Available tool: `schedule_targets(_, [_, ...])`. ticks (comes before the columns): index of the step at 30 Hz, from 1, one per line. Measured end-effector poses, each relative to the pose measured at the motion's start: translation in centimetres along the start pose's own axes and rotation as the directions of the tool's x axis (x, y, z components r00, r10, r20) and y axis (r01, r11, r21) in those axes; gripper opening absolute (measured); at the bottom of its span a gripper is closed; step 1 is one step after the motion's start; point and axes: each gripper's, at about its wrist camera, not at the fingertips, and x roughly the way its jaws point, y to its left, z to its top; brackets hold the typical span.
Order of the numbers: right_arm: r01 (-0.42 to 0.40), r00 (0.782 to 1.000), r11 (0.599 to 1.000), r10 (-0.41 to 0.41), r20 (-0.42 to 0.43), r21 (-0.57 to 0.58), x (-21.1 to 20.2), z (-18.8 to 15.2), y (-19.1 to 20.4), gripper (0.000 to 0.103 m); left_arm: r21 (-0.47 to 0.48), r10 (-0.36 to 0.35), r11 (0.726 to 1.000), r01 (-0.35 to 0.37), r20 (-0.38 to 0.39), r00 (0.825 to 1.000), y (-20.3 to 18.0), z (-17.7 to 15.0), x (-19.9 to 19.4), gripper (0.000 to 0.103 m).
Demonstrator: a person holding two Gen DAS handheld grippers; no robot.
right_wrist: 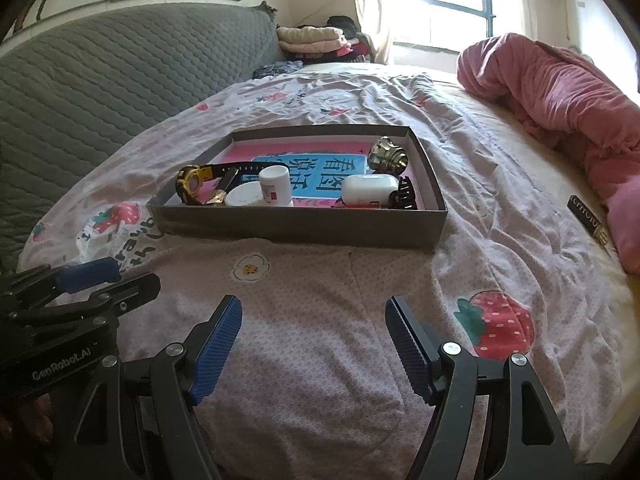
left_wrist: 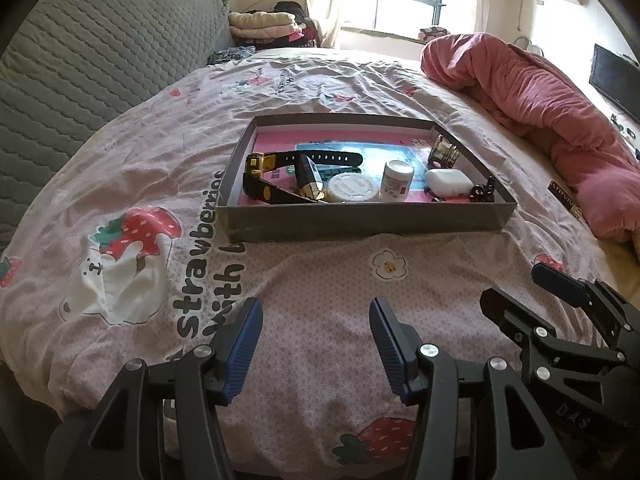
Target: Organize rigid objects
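Both tools were spread and empty above the bed [left_wrist: 320, 280]; the left tool [left_wrist: 316, 336] and the right tool [right_wrist: 314, 332] hung side by side, well short of the grey box [left_wrist: 360, 220], each visible at the edge of the other's view.

The rigid objects all lay inside that box: a yellow-and-black watch [right_wrist: 192, 184], a second black watch with a gold case [left_wrist: 308, 178], a flat white round tin [left_wrist: 352, 190], a small white bottle [right_wrist: 274, 186], a white earbud case [right_wrist: 370, 188], a black hair clip [right_wrist: 404, 198] and a brass-coloured glass piece [right_wrist: 386, 154]; nothing rigid showed loose on the sheet, so the gathering looked finished, or nearly so; tidying within the box may have remained.

Writing: the sheet read "strawberries with…"; the card lining the box carried large Chinese characters, seemingly 看图说话; the left tool's body was stamped "GenRobot.AI", the right's "DAS"; a dark tag [right_wrist: 588, 218] beside the pink blanket [right_wrist: 560, 92] was illegible.
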Motion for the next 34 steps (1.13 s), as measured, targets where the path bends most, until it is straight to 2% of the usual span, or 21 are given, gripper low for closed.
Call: schedule_targets(34, [-0.002, 1.000, 1.000, 0.002, -0.002, -0.029, 0.11, -0.08, 0.82, 0.075, -0.020, 0.024, 1.000, -0.025, -0.020, 1.000, 0.44, -0.04, 0.62, 0.055])
